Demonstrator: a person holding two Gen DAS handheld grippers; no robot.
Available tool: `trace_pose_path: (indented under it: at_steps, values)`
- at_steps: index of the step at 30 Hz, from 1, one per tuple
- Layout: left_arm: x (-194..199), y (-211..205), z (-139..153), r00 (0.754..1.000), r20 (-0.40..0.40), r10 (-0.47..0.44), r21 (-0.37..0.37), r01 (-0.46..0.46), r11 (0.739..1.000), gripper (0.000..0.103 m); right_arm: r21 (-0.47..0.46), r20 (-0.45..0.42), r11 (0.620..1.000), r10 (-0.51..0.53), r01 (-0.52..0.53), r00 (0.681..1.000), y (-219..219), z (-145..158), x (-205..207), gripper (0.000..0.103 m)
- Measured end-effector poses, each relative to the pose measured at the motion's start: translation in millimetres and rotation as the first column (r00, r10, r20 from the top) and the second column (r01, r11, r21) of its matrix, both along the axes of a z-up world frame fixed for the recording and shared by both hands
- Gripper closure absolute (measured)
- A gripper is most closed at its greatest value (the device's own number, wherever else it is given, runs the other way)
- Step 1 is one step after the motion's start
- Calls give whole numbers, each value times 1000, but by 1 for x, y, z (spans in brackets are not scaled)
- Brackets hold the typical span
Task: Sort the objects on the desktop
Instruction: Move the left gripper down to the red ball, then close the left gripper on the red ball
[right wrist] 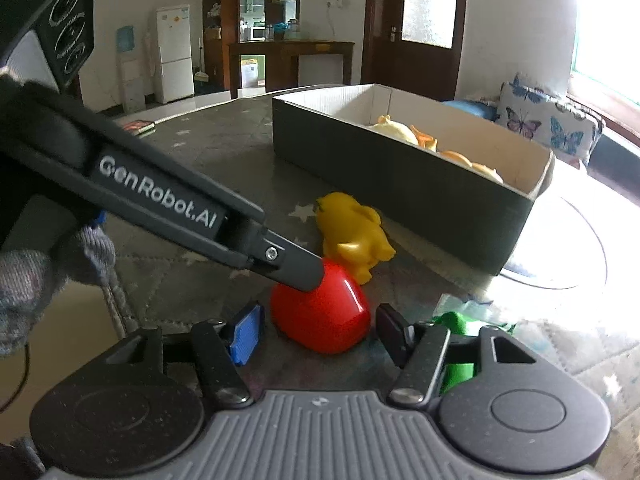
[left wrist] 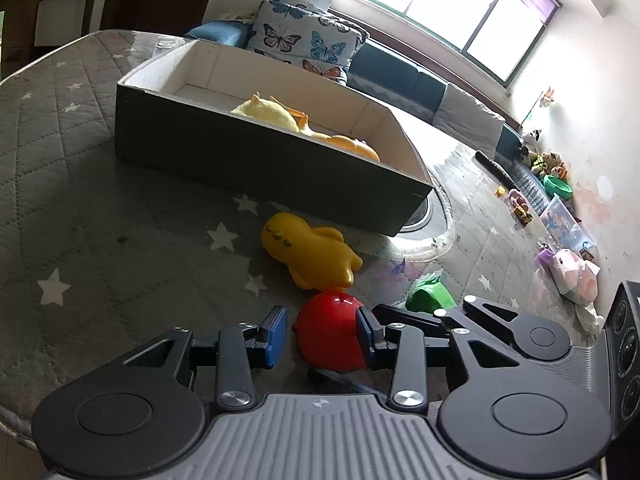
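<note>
A red plastic toy lies on the grey star-patterned table cover. My left gripper is open with its jaws on either side of the red toy; one pad touches its right side. My right gripper is open too, its fingers flanking the same toy. The left gripper's finger rests on top of the toy in the right wrist view. A yellow toy lies just beyond. A dark cardboard box holds yellow and orange toys.
A green toy lies at the table's near right edge. A sofa with a butterfly cushion stands behind the box. Toys litter the floor mat to the right. A book lies at the table's far edge.
</note>
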State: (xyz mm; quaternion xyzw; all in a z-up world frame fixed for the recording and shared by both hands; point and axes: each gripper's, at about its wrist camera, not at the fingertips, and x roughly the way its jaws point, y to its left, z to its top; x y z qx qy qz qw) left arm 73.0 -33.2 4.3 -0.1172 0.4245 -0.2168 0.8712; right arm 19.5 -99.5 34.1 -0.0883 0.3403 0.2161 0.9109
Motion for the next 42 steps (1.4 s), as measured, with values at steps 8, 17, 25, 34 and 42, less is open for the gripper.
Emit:
trace_pose_path:
  at_steps: [8, 17, 25, 34, 42]
  values:
    - [0, -3, -3, 1000, -9, -15, -2, 15, 1000, 63, 21, 1, 1000, -8, 8, 1000, 0, -1, -3, 48]
    - [2, -1, -5, 1000, -26, -14, -17, 13, 1000, 61, 23, 12, 1000, -16, 15, 1000, 2, -2, -4, 49]
    - [6, -4, -3, 999, -43, -30, 4, 30, 1000, 60, 17, 23, 1000, -18, 17, 1000, 5, -2, -7, 49]
    - [2, -5, 3, 999, -33, -35, 11, 36, 999, 60, 5, 37, 1000, -10, 9, 999, 7, -1, -11, 49]
    - [-3, -3, 24, 999, 35, -36, -10, 36, 999, 61, -15, 118, 1000, -5, 6, 993, 9, 20, -18, 49]
